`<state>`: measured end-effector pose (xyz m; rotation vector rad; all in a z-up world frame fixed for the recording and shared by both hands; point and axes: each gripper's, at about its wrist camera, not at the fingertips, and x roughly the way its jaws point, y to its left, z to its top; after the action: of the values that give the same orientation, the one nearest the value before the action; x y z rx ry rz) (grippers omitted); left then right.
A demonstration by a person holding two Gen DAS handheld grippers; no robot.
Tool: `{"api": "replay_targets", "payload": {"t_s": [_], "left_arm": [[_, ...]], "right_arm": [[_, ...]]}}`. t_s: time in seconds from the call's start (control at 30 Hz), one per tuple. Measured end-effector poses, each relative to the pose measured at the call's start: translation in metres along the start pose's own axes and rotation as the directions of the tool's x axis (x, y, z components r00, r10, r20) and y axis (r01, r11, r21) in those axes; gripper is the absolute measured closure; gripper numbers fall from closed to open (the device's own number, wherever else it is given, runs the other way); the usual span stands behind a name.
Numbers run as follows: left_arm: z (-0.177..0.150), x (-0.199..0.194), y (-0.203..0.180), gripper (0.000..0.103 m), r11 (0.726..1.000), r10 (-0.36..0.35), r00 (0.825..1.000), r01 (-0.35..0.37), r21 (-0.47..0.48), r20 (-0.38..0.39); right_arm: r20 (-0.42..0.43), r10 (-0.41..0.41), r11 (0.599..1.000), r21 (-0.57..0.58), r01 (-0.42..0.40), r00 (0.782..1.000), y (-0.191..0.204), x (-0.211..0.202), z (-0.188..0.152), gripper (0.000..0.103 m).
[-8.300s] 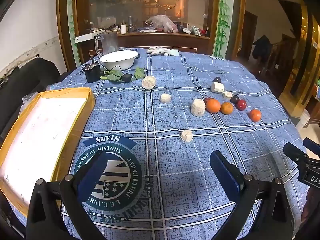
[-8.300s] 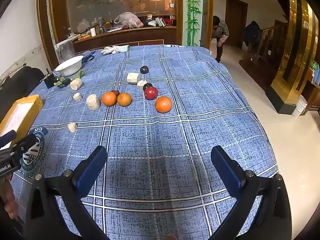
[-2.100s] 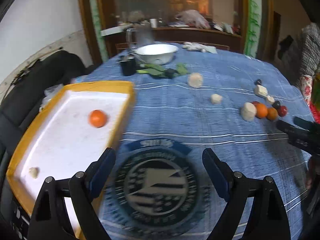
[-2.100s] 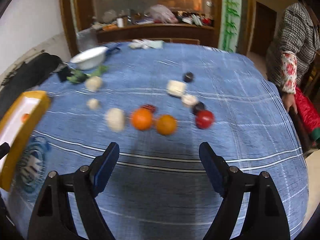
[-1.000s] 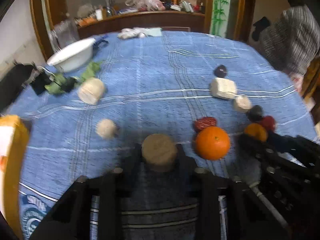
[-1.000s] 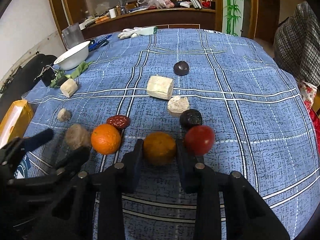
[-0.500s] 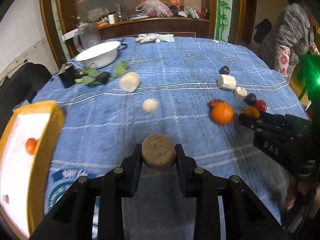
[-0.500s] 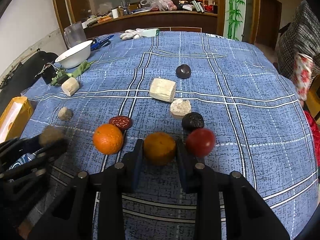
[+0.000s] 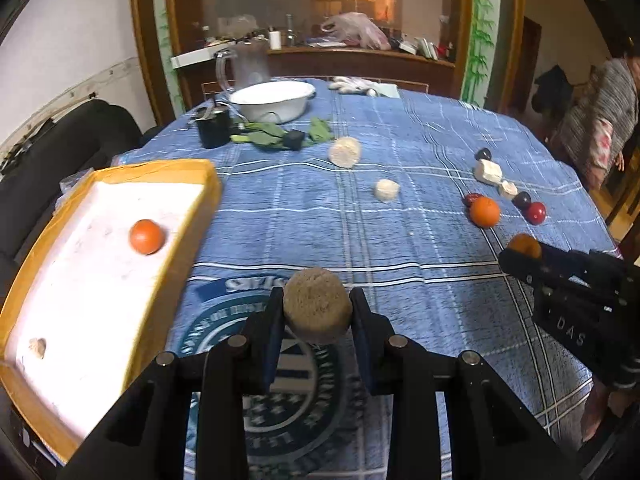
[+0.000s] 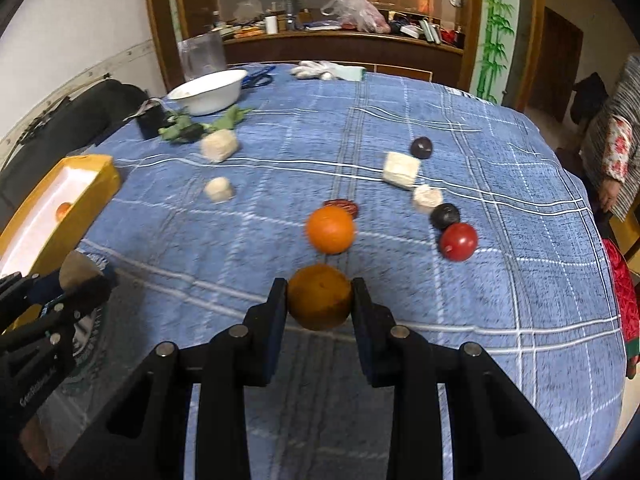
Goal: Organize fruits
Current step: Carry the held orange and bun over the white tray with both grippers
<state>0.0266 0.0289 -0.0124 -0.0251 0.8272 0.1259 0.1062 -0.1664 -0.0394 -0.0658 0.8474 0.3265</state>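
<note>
My left gripper point(image 9: 317, 312) is shut on a beige round piece point(image 9: 317, 305), held above the blue tablecloth right of the yellow tray point(image 9: 208, 178). The tray holds a small orange point(image 9: 147, 236) and a small beige lump point(image 9: 37, 347). My right gripper point(image 10: 319, 300) is shut on a dull orange fruit point(image 10: 319, 296), lifted above the cloth. On the table lie a bright orange point(image 10: 331, 229), a red date point(image 10: 341, 205), a red fruit point(image 10: 458, 241), two dark fruits point(image 10: 444, 216) and several beige pieces point(image 10: 401, 169).
A white bowl point(image 9: 273, 98), a glass jug point(image 9: 244, 67), a black cup point(image 9: 214, 131) and green leaves point(image 9: 264, 136) stand at the far left. A dark chair point(image 9: 52, 160) is beside the tray. A person point(image 10: 612, 140) stands at the right table edge.
My left gripper has carried the beige piece left toward the tray. My right gripper has lifted the dull orange fruit off the cloth and swung left.
</note>
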Motion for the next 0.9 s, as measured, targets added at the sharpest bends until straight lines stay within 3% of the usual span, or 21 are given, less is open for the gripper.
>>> {"api": "replay_targets", "payload": {"t_s": [0.37, 0.9], "left_arm": [[-0.008, -0.028, 0.05, 0.072, 0.994, 0.079, 0.996, -0.076, -0.08, 0.029], [-0.017, -0.039, 0.108, 0.072, 0.968, 0.196, 0.981, -0.191, -0.162, 0.013]], "right_arm": [[0.024, 0.05, 0.996, -0.075, -0.048, 0.998, 0.06, -0.025, -0.005, 0.07], [0.046, 0.19, 0.967, -0.179, -0.179, 0.981, 0.132, -0.041, -0.005, 0.069]]}}
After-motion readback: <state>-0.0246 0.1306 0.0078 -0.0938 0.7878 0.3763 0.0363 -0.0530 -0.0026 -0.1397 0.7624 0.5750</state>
